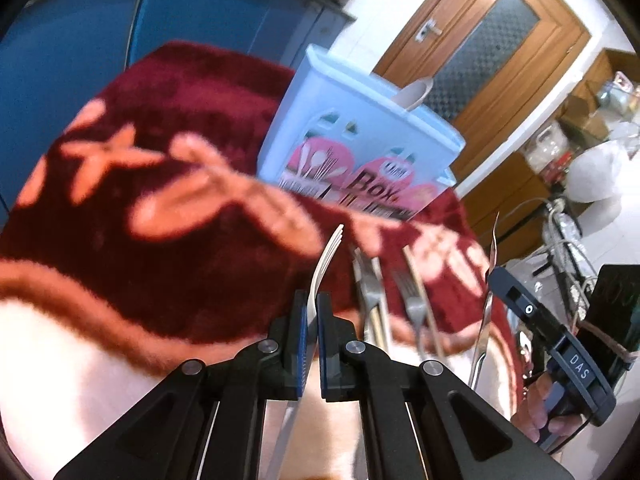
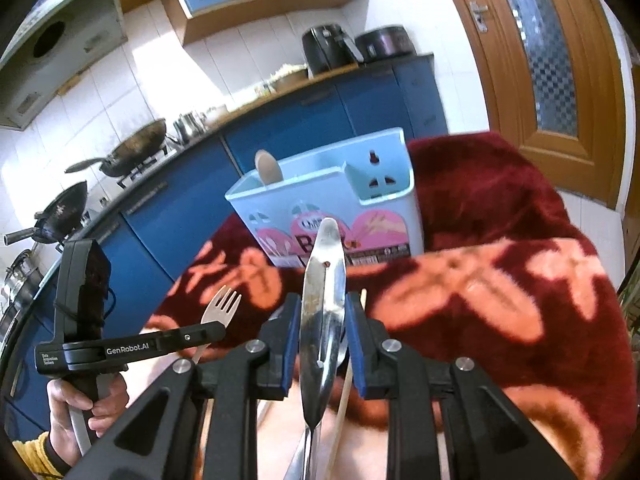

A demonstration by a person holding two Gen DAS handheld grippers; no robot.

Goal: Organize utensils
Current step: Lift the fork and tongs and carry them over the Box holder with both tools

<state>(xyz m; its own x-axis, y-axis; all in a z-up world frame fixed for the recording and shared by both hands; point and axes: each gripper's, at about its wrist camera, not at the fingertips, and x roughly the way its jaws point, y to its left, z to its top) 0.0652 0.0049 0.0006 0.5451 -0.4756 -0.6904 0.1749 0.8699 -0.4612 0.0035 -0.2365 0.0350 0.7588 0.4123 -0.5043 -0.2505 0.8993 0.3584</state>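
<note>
Showing two simultaneous grasps: the left gripper is clamped on a fork, tines up, and the right gripper pinches steel tongs by their sides. Both utensils are lifted over the maroon floral blanket, short of the blue utensil box, which already contains a wooden spoon. More cutlery lies on the blanket. Risks: the narrow edge grip could let the fork pivot or slip; springy tongs may squirm loose; the box may tip on soft fabric.

Glossy metal tongs, fuzzy cloth, plastic box
</note>
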